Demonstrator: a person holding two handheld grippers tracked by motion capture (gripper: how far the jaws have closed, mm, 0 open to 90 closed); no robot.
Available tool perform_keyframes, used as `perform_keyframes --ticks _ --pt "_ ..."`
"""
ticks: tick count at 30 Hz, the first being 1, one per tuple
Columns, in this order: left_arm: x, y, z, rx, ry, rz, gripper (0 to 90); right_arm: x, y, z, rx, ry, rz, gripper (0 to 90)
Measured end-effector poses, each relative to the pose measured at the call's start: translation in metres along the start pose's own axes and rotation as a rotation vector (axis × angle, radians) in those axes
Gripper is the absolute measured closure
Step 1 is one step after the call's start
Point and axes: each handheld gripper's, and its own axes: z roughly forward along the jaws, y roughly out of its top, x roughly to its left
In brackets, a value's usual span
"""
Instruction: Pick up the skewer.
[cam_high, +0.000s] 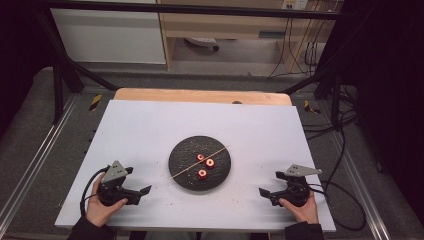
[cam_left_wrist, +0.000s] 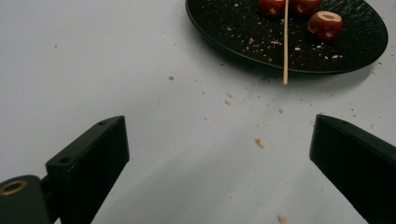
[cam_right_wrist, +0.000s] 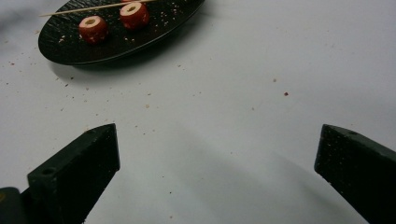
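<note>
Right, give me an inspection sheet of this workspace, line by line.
Surface: white board on a wooden table, dotted with crumbs.
Job's things: black plate at centre; three red cored fruit pieces on it; a wooden skewer lies across the plate, one end past its rim.
Clutter: nothing seen beyond crumbs.
Grippers: left claw and right claw open, empty, resting either side of the plate.
Cables: one trails from each claw.
Surroundings: metal frame, shelving behind.
</note>
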Motion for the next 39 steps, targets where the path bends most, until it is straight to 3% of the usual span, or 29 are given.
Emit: perform_keyframes --ticks 17,30,39 --pt "-0.024 0.047 0.02 0.075 -0.013 0.082 5.0 0.001 0.001 0.001 0.009 0.003 -0.009 0.8" --pt "-0.043 0.082 0.06 0.188 -0.026 0.143 7.9 0.002 0.0 0.002 0.017 0.002 -0.006 0.9" --pt "-0.047 0.096 0.082 0.248 -0.042 0.154 18.5 0.002 0.0 0.003 0.024 0.008 -0.009 0.9"
